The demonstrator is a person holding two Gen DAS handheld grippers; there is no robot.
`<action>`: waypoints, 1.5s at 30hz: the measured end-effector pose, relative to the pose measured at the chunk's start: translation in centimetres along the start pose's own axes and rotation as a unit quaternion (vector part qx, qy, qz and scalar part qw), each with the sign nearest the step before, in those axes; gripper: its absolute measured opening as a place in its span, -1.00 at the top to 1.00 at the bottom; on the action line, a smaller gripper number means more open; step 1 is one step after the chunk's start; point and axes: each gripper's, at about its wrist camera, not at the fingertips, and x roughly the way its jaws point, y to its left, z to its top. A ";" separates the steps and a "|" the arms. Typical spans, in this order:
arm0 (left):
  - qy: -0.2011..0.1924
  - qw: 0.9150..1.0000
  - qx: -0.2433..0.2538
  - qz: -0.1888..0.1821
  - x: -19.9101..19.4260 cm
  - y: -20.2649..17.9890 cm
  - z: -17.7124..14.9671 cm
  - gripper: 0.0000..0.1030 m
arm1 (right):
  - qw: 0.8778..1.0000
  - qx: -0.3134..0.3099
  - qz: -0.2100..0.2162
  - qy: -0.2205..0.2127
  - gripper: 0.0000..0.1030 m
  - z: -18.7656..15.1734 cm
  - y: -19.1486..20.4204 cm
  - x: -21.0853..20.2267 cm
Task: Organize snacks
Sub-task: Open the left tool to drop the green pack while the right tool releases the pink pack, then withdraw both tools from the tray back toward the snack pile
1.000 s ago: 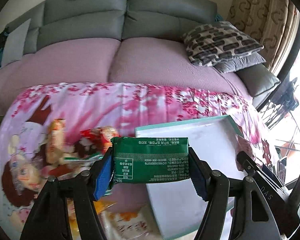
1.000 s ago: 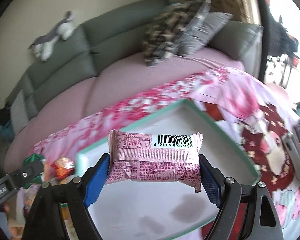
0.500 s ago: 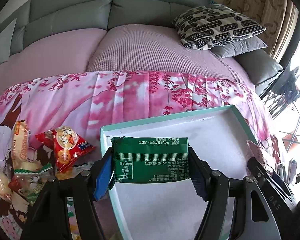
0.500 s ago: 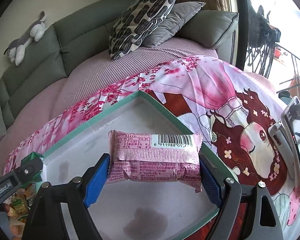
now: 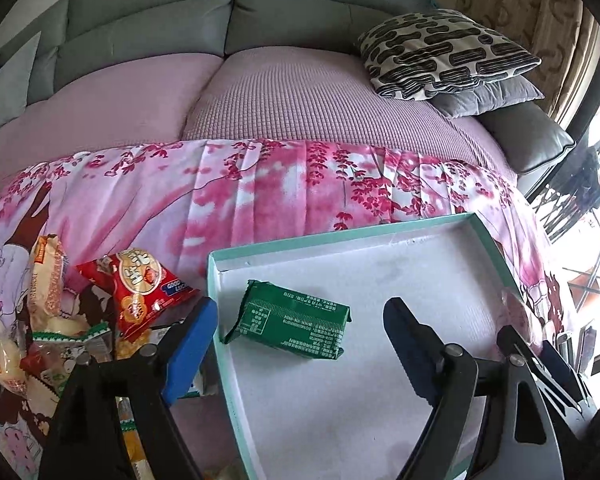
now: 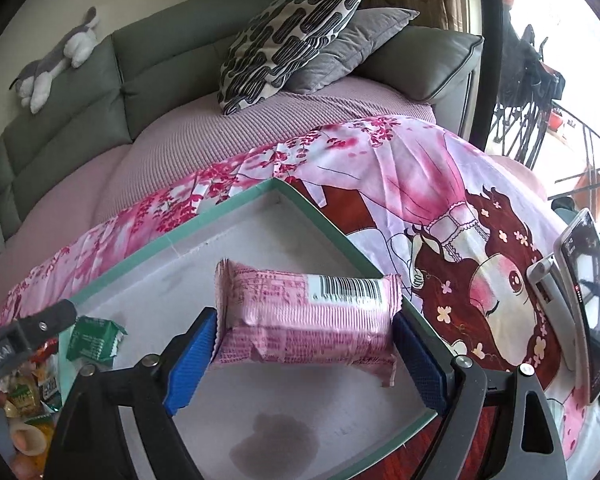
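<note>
Your left gripper is hanging with its jaws spread wide and nothing between them, and the flat green foil snack packet is lying loose on the floor of the shallow white cardboard tray with the teal rim, near the tray's left wall. Your right gripper is pinching the pink crinkled snack bar wrapper with the barcode label by its two short ends, jaws closed against it, over the tray's right half.

The remaining snacks, a red crisp bag and several pale and orange wrapped pieces, are sitting in a heap just outside the tray's left wall.

Watch the pink bar: you are holding it only at the sealed ends, and soft film like that could buckle or slide out if you are tilting while opening. Releasing it too near the tray's right rim could leave it hanging over the edge. The heap beside the tray is overlapping, so reaching in may drag a neighbour along with whichever piece you pick.

The tray's near edge is cut off behind both grippers, and the bottom of the snack heap is running out of view. A dark blotch on the tray floor is hard to read; it may be a stain.
</note>
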 end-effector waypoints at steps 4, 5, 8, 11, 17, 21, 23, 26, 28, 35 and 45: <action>0.003 1.000 -0.002 0.006 -0.1 0.3 0.0 -0.66 | 1.000 -0.002 0.000 -0.001 -0.72 0.1 0.1 -0.1; 0.004 1.000 -0.004 0.010 -0.1 0.4 0.0 -0.66 | 1.000 -0.004 -0.001 0.000 -0.73 0.0 0.1 -0.1; 0.003 0.999 -0.008 0.035 0.0 0.8 0.0 -0.94 | 1.000 -0.012 0.000 0.005 -1.00 0.0 0.2 0.2; -0.001 0.998 -0.010 0.065 0.2 1.3 -0.2 -1.00 | 1.000 -0.028 -0.010 0.003 -1.00 -0.1 0.6 0.2; 0.004 0.997 -0.026 0.075 0.6 2.3 -0.3 -1.00 | 0.999 -0.048 -0.013 -0.001 -1.00 -0.3 1.3 0.2; -0.005 0.996 -0.020 0.082 0.5 2.2 -0.4 -1.00 | 0.999 -0.048 -0.017 -0.002 -1.00 -0.4 1.3 0.2; -0.007 0.996 -0.019 0.084 0.4 2.3 -0.4 -1.00 | 0.999 -0.048 -0.017 -0.007 -1.00 -0.7 1.2 0.2; -0.008 0.996 -0.021 0.082 0.4 2.4 -0.3 -1.00 | 0.998 -0.051 -0.023 0.001 -1.00 -0.7 1.3 0.5; -0.007 0.996 -0.022 0.081 0.5 2.4 -0.3 -1.00 | 0.999 -0.049 -0.019 -0.003 -1.00 -0.6 1.3 0.2; -0.009 0.997 -0.028 0.068 -0.5 3.0 -0.3 -1.00 | 0.998 -0.058 -0.023 -0.011 -1.00 -0.6 1.8 -1.2; -0.051 0.996 -0.015 0.076 -5.3 4.3 -0.4 -1.00 | 0.997 -0.072 -0.016 -0.020 -1.00 -0.7 3.0 -4.0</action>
